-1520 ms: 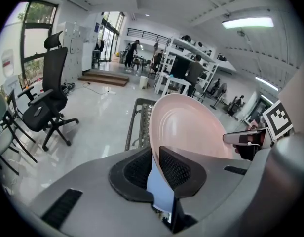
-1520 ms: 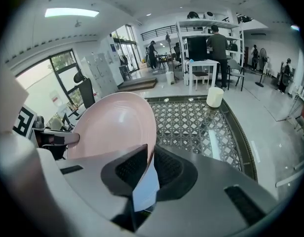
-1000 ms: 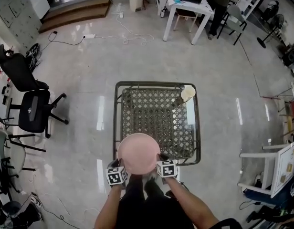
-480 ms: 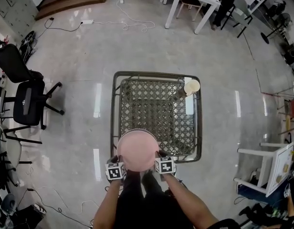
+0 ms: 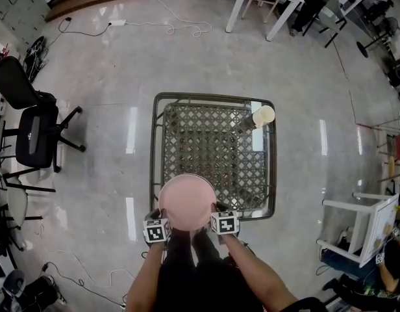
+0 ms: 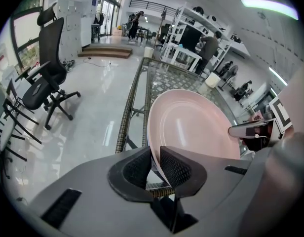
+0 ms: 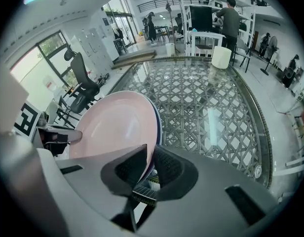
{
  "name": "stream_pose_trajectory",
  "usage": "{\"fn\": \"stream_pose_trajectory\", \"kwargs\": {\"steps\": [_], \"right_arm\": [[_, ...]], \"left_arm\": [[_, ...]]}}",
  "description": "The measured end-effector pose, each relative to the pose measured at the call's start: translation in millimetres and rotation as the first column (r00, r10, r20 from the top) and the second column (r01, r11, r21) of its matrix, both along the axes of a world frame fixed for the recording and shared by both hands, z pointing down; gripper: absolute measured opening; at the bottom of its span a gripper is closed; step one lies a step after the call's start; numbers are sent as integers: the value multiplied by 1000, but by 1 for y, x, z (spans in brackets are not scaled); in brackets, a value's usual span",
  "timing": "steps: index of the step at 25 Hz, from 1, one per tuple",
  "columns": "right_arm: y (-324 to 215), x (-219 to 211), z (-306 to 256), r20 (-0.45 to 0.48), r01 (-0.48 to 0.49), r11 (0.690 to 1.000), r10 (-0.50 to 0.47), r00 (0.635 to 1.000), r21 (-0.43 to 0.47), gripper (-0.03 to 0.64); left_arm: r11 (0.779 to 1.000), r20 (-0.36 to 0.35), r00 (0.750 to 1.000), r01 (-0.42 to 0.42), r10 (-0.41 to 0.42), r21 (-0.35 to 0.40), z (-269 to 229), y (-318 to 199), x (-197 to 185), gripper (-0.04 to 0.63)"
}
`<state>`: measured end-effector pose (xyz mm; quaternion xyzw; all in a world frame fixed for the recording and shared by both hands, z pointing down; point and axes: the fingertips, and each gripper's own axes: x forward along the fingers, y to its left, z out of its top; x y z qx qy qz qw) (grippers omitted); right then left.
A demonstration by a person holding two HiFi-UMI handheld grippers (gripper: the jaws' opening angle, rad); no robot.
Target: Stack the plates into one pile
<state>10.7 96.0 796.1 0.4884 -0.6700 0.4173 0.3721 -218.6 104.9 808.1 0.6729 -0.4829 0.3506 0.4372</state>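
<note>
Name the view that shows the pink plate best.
The head view: the pink plate shows nearly whole and round at the table's near edge. Both gripper views show it slanted, its lower rim hidden between the jaws.

Square glass-topped wicker table (image 5: 206, 142), cream cup (image 5: 262, 116) upright at its far right corner, pink plate (image 5: 186, 202) at its near edge.
</note>
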Motion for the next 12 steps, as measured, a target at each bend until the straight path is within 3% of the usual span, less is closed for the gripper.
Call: {"fn": "stream_pose_trajectory", "kwargs": {"steps": [12], "right_arm": [[-2,5,-1,-35,-3,1000,3,999,6,41]], "left_arm": [[1000,-5,1000,6,-6,8,-1,-1,1,71]]}}
